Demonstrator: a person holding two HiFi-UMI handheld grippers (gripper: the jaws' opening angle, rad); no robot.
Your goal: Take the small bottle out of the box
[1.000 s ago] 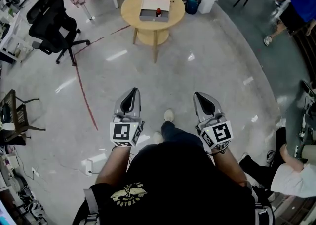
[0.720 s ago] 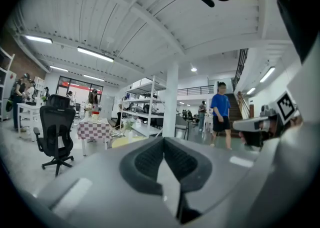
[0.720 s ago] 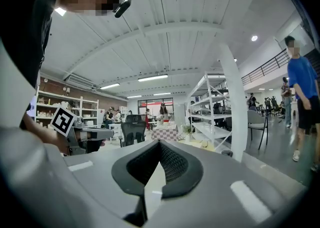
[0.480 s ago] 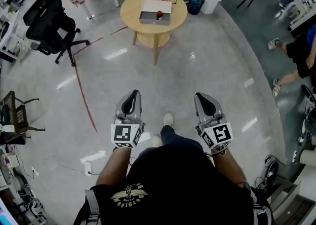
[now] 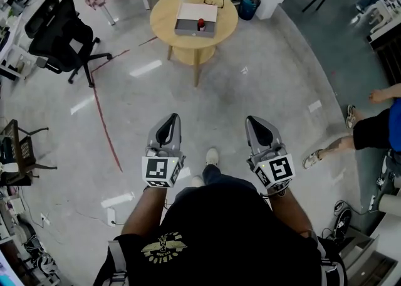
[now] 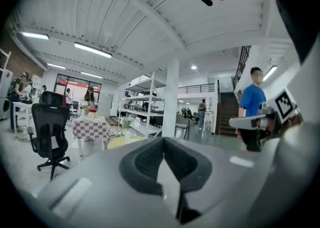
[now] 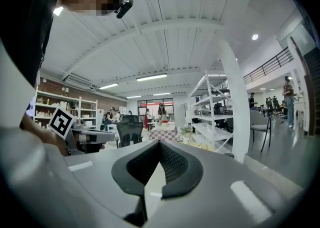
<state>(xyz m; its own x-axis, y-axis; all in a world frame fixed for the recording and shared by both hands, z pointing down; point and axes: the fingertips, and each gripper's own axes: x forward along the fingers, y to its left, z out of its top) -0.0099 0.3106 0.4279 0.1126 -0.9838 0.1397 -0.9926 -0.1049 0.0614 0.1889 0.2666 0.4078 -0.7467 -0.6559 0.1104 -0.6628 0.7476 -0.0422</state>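
Left gripper (image 5: 169,118): jaws closed, nothing between them. Ahead, well apart from both grippers, the box (image 5: 188,27) sits on the round table (image 5: 164,22). The small bottle (image 5: 201,25) stands inside it, right of centre. Right gripper (image 5: 252,120): jaws closed, empty.

Risk: jaws left closed on arrival would knock the bottle over, and the box wall may obstruct a level approach.

The bottle appears upright, with its long axis vertical and its red cap upward.

Bright, even light came from ceiling strip lamps (image 6: 92,49); the polished floor (image 5: 269,96) carried white glare patches. Every view bowed at its edges, and the left claw (image 6: 163,144) looked soft.
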